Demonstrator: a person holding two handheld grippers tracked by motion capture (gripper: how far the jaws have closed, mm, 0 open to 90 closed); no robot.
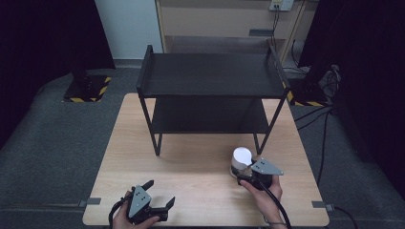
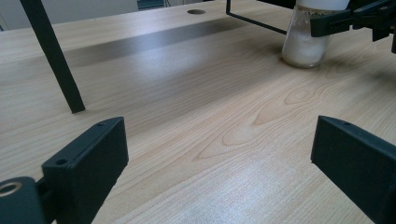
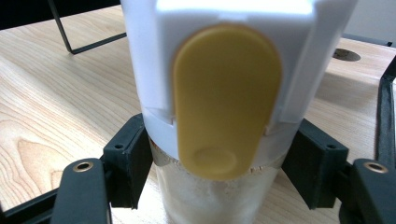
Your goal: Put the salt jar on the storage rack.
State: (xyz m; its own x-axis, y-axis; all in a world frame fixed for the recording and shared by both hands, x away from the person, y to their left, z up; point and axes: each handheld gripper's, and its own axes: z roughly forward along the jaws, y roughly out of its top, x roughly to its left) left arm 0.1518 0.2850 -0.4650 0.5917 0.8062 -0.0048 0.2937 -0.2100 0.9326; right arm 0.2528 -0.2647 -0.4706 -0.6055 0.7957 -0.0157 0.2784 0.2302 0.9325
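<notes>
right gripper clamps jar under its white lid, on table by shelf leg | left gripper spread, idle | risk: glass slips, tips

A white-capped jar with a yellow tab; black shelf; pale wood table.

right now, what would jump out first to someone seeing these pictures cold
The white-capped jar of pale powder draws the eye first: it stands on the wooden table near the shelf's front right leg, and the right tool has its jaws closed around it just under the cap with a yellow flip tab. Behind it, the black two-tier shelf dominates the far half of the table, while the left tool sits open at the near edge.
</notes>
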